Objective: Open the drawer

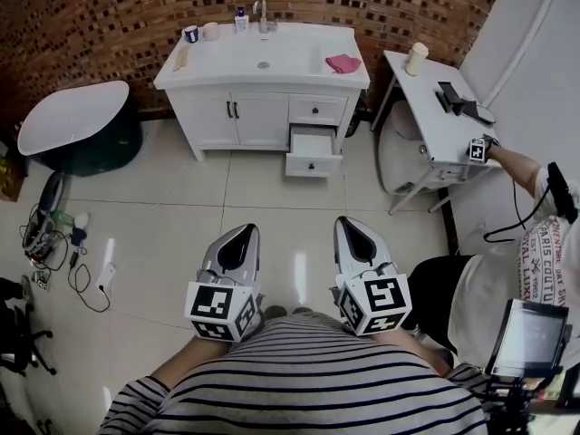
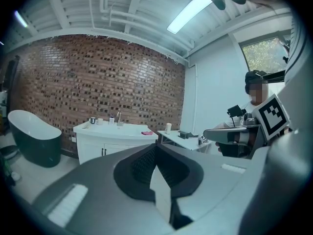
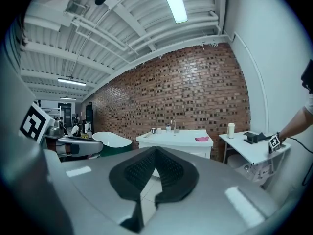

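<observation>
A white vanity stands against the brick wall, far ahead of both grippers. Its right side has two drawers: the upper drawer is closed and the lower drawer stands pulled out. My left gripper and right gripper hang side by side over the tiled floor close to my body, both pointing toward the vanity. Each is shut with nothing between its jaws. The left gripper view shows the left gripper below the vanity. In the right gripper view the right gripper covers the vanity's drawers.
A dark bathtub sits left of the vanity. At the right a white side table carries a cup, and a person's arm reaches to it. Cables lie on the floor at left. A pink cloth rests on the vanity top.
</observation>
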